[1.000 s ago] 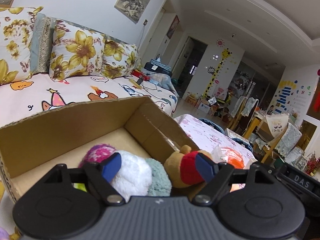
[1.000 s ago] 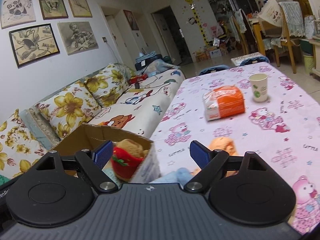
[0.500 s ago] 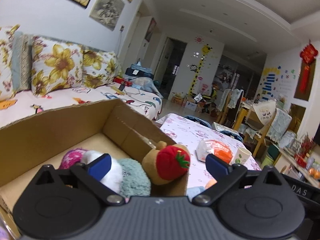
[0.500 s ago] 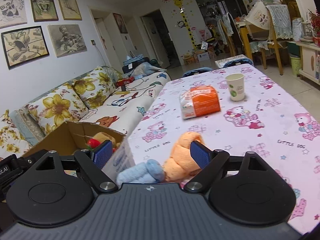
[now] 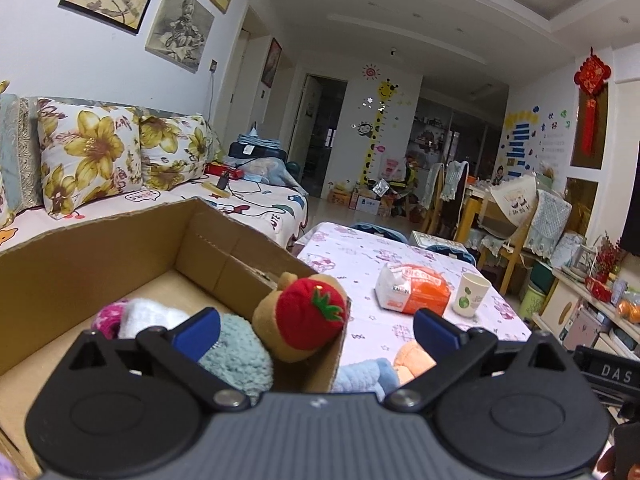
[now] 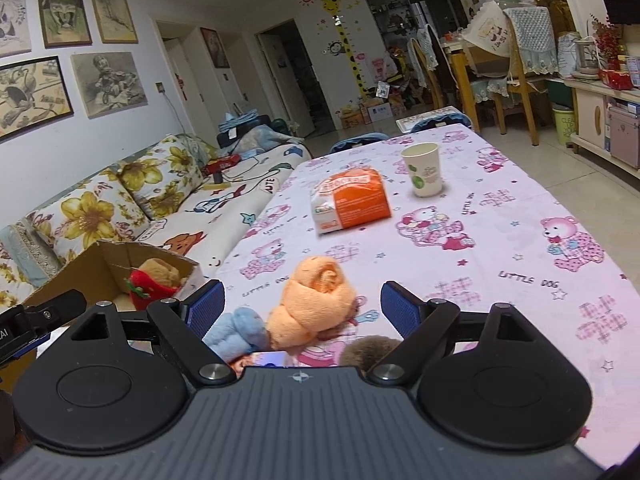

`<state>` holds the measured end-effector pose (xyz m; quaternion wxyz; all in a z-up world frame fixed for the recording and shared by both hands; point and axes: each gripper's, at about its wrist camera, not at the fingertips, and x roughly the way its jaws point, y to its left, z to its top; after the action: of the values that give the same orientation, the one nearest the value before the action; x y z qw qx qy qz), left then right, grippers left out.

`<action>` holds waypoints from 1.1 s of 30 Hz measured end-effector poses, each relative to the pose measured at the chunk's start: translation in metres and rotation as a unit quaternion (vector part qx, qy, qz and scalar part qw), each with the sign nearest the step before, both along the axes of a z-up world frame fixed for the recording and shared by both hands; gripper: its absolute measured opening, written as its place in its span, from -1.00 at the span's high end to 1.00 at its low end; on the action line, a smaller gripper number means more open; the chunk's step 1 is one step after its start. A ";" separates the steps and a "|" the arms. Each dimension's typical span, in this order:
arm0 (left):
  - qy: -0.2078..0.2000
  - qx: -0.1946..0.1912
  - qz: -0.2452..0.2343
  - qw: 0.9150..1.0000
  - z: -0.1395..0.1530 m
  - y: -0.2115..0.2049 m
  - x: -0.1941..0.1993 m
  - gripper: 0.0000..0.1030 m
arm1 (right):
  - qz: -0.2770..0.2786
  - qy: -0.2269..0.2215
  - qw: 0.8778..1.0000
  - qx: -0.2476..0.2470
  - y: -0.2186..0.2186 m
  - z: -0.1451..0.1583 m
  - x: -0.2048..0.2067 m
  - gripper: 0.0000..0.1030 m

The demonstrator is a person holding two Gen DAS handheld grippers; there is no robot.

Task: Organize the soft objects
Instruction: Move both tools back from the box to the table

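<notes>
A cardboard box (image 5: 80, 264) stands at the table's left edge. In it lie a pink knit piece (image 5: 106, 318), a white fluffy toy (image 5: 148, 316), a teal fluffy toy (image 5: 236, 352) and a brown bear with a red strawberry (image 5: 308, 312), which leans in the near right corner. My left gripper (image 5: 316, 332) hovers over that corner, open wide and holding nothing. On the tablecloth lie an orange rolled plush (image 6: 316, 300), a light blue plush (image 6: 240, 332) and a brown fuzzy thing (image 6: 372, 348). My right gripper (image 6: 304, 306) is open, its pads either side of the orange roll without touching it.
An orange and white tissue pack (image 6: 352, 200) and a paper cup (image 6: 424, 174) stand farther along the pink printed tablecloth (image 6: 520, 260). A sofa with flowered cushions (image 6: 160, 200) runs along the left. Chairs stand beyond the table's far end.
The left jaws spread wide and let go of the strawberry bear, which now rests in the box corner. The right view swung from the box to the orange roll, now between its fingers.
</notes>
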<state>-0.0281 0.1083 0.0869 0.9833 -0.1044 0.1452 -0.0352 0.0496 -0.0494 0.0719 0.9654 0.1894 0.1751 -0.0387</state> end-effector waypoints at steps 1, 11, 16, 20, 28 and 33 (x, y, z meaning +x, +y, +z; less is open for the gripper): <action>0.001 0.001 -0.001 1.000 0.000 -0.002 0.001 -0.98 | -0.002 0.000 1.000 -0.001 0.001 0.000 0.000 -1.00; 0.005 0.024 -0.020 0.999 -0.005 -0.019 0.001 -0.98 | -0.013 -0.001 1.000 0.002 0.007 -0.001 0.010 -1.00; 0.007 0.034 -0.029 0.999 -0.007 -0.029 0.001 -0.98 | -0.020 0.000 1.000 0.003 0.004 -0.004 0.011 -1.00; 0.010 0.043 -0.038 0.998 -0.009 -0.036 0.002 -0.98 | -0.026 0.006 1.000 0.004 0.001 -0.008 0.011 -1.00; 0.022 0.072 -0.065 0.995 -0.017 -0.058 0.002 -0.98 | -0.030 0.031 0.999 0.007 -0.004 -0.016 0.017 -1.00; 0.032 0.087 -0.082 0.992 -0.022 -0.070 0.003 -0.98 | -0.035 0.043 0.998 0.013 -0.009 -0.020 0.017 -1.00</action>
<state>-0.0255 0.0385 0.0647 0.9772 -0.0076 0.1874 -0.0995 0.0663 -0.0589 0.0516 0.9526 0.2060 0.2101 -0.0778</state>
